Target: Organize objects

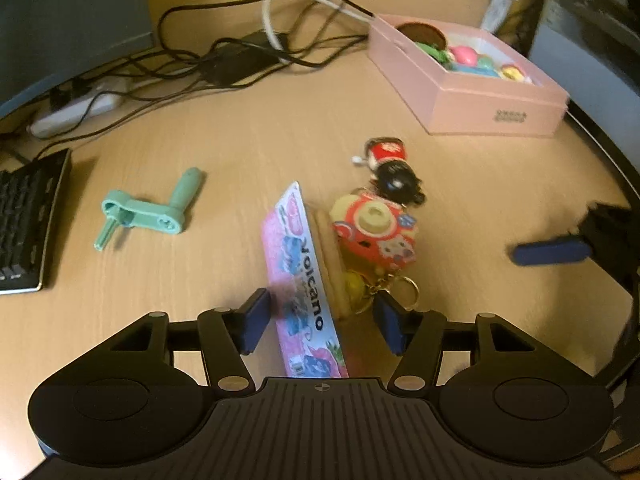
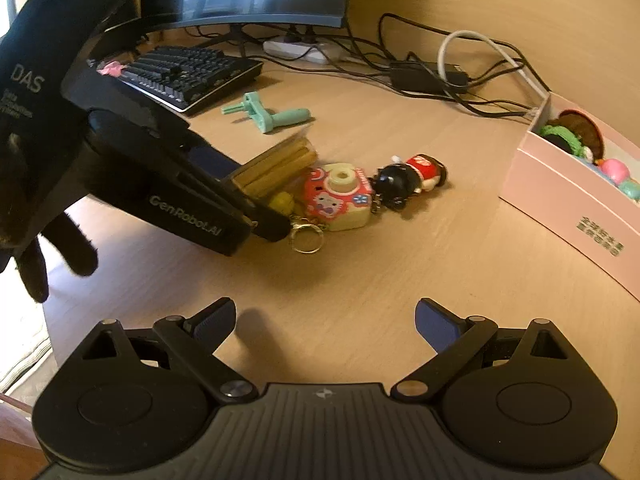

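Left tool [image 1: 320, 318]: spread, its blue pads either side of a pink printed packet of tan sticks [image 1: 304, 280] standing on edge; neither pad presses on it.
Right tool [image 2: 325, 322]: spread wide over bare counter, nothing between its pads.
Counter [image 1: 240, 128]: light wood-grain top.
Toy cluster: a red and cream camera-shaped keychain [image 1: 374, 232] touches the packet's right side; a black-haired doll in a red dress [image 1: 390, 168] lies just beyond it.
Mint-green plastic crank handle [image 1: 150, 210]: lying alone, well left of the packet.
Pink open cardboard box [image 1: 468, 80]: far right, holding colourful small toys.
Background: black keyboard [image 2: 188, 74], tangled black cables [image 1: 224, 56].
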`<state>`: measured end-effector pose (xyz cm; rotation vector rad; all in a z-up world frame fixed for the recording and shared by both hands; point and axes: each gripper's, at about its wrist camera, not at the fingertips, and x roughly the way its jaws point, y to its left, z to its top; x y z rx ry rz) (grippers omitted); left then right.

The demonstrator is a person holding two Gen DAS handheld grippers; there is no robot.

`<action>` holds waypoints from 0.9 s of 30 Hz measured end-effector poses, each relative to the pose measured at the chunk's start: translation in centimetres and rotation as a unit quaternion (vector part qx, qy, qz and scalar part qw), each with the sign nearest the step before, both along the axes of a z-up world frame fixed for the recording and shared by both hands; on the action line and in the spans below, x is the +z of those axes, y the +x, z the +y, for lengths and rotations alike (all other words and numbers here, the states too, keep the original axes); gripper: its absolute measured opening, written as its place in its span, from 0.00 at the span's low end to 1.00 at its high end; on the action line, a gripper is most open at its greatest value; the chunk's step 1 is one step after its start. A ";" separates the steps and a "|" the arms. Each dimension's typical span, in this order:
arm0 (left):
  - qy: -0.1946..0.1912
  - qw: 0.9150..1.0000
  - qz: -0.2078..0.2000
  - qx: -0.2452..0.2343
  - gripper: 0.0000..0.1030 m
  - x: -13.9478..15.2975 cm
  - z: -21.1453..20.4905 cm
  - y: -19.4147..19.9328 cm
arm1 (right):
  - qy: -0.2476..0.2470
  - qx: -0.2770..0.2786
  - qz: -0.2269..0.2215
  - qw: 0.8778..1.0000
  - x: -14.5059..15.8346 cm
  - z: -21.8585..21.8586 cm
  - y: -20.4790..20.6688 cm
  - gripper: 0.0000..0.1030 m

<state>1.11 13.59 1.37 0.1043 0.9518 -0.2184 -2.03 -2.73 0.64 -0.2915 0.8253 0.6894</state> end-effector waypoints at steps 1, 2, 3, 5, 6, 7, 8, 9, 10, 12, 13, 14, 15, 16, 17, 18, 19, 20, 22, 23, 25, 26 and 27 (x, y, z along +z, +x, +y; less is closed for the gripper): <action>-0.003 1.000 0.000 0.008 0.59 0.0 0.4 0.1 | -0.001 -0.004 0.001 1.000 0.0 -0.1 0.0 0.94; -0.009 1.000 0.001 0.016 0.57 0.0 0.7 0.2 | -0.001 -0.008 0.000 1.000 -0.1 -0.3 0.0 0.94; -0.015 1.000 0.003 0.025 0.55 0.1 1.0 0.3 | -0.001 -0.010 0.000 1.000 -0.1 -0.4 0.1 0.94; -0.027 0.999 0.007 0.043 0.50 0.2 1.9 0.7 | -0.001 -0.017 -0.001 1.000 -0.1 -0.6 0.1 0.94; -0.033 0.998 0.008 0.051 0.42 0.4 2.2 0.8 | -0.001 -0.020 -0.002 1.000 -0.1 -0.7 0.2 0.94; -0.033 0.997 0.007 0.064 0.39 0.5 2.5 0.8 | -0.001 -0.024 -0.003 1.000 -0.1 -0.7 0.2 0.94; -0.031 0.996 0.007 0.078 0.38 0.5 2.8 0.9 | 0.000 -0.028 -0.007 1.000 -0.1 -0.7 0.3 0.94; -0.035 0.996 0.007 0.087 0.38 0.5 3.2 0.7 | 0.002 -0.033 -0.013 0.999 0.0 -0.7 0.3 0.94; -0.042 0.995 0.009 0.094 0.38 0.6 3.6 0.6 | 0.004 -0.036 -0.021 0.999 0.2 -0.7 0.3 0.94; -0.062 0.993 0.004 0.100 0.28 0.9 4.6 -0.1 | 0.010 -0.039 -0.038 0.998 0.5 -0.4 0.3 0.94; -0.069 0.993 -0.003 0.101 0.26 1.2 5.1 -0.6 | 0.015 -0.041 -0.043 0.998 0.8 -0.2 0.4 0.94; -0.073 0.992 -0.007 0.106 0.26 1.6 5.8 -1.3 | 0.021 -0.041 -0.045 0.998 1.1 0.1 0.5 0.94; -0.079 0.990 -0.006 0.112 0.26 1.8 6.4 -1.9 | 0.030 -0.037 -0.044 0.998 1.4 0.5 0.8 0.94; -0.087 0.989 -0.007 0.121 0.26 2.0 7.3 -2.6 | 0.036 -0.032 -0.046 0.998 1.6 1.1 1.1 0.94; -0.093 0.987 -0.007 0.130 0.26 2.2 8.2 -3.3 | 0.038 -0.027 -0.049 0.998 1.9 1.8 1.6 0.94; -0.096 0.986 -0.007 0.140 0.26 2.4 9.1 -4.1 | 0.039 -0.022 -0.052 0.998 2.1 2.6 1.9 0.94; -0.097 0.984 -0.008 0.149 0.26 2.6 9.9 -4.8 | 0.044 -0.017 -0.053 0.997 2.3 3.6 2.4 0.94; -0.099 0.982 -0.011 0.159 0.26 2.8 10.9 -5.6 | 0.052 -0.013 -0.050 0.997 2.6 4.9 3.2 0.94; -0.105 0.977 -0.018 0.183 0.26 3.4 13.0 -7.0 | 0.069 -0.009 -0.041 0.997 2.7 7.1 4.5 0.94; -0.107 0.975 -0.020 0.193 0.26 3.7 13.9 -7.5 | 0.076 -0.013 -0.036 0.996 2.7 8.5 5.4 0.94; -0.113 0.970 -0.025 0.212 0.26 4.1 15.9 -8.4 | 0.081 -0.034 -0.023 0.996 2.3 11.2 6.8 0.94; -0.117 0.968 -0.027 0.220 0.26 4.2 16.9 -8.7 | 0.086 -0.049 -0.011 0.995 2.1 12.4 7.4 0.94; -0.122 0.966 -0.029 0.227 0.26 4.3 17.7 -8.9 | 0.093 -0.064 0.003 0.994 1.9 13.4 7.8 0.94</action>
